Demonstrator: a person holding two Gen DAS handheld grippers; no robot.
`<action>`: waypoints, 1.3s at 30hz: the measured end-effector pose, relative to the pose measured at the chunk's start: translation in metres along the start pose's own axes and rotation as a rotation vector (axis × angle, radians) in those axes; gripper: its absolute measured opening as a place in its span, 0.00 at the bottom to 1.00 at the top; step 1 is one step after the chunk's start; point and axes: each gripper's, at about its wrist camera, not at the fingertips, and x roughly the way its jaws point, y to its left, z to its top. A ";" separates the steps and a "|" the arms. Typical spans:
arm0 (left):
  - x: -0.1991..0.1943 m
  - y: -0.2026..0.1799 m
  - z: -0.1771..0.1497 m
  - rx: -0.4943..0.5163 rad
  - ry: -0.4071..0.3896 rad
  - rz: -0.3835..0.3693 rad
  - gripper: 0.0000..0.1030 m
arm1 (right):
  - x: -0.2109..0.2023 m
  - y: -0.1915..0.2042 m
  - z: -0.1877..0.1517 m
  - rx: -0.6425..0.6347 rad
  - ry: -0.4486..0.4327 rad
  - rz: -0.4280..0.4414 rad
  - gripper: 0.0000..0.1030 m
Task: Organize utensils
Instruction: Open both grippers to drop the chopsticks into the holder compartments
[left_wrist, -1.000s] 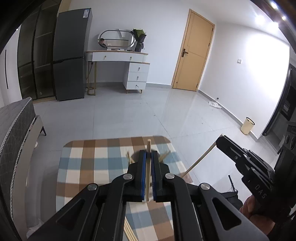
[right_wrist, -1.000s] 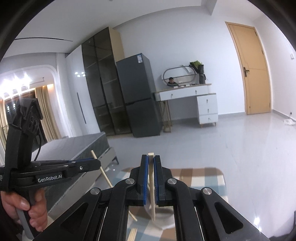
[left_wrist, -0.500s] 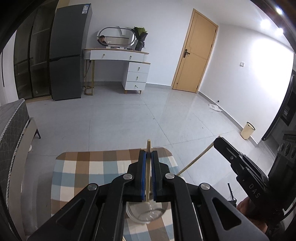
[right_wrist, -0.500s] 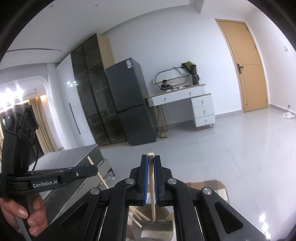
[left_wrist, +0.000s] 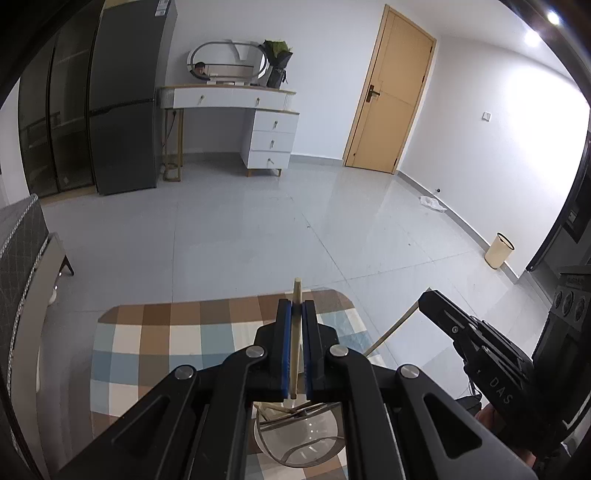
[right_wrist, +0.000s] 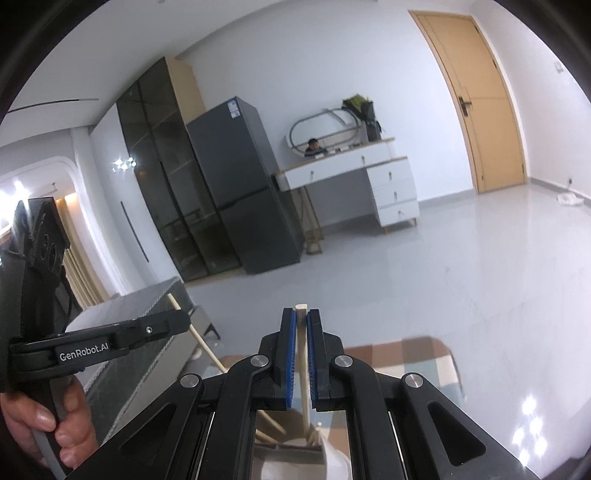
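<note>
A brown, blue and cream checked cloth covers the tabletop (left_wrist: 155, 343). The pale wooden chopstick (left_wrist: 295, 332) sits between blue pads on the black left claw (left_wrist: 296, 347). The door (left_wrist: 388, 96) is tan, the fridge (left_wrist: 125, 99) dark grey.

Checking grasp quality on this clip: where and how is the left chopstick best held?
Mid-shaft, as the left tongs hold the chopstick now: pads flat on its two long sides, from above, stick pointing down toward the glass. A thin, straight rod pinched near an end would likely pivot.
</note>
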 end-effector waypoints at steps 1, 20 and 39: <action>0.001 0.001 -0.001 -0.003 0.005 -0.001 0.01 | 0.001 -0.001 -0.002 0.002 0.004 0.002 0.05; 0.019 0.005 -0.037 -0.052 0.199 -0.005 0.03 | 0.010 -0.010 -0.026 0.037 0.152 -0.009 0.08; -0.076 -0.003 -0.079 -0.088 0.033 0.125 0.37 | -0.071 0.030 -0.063 0.016 0.084 -0.033 0.39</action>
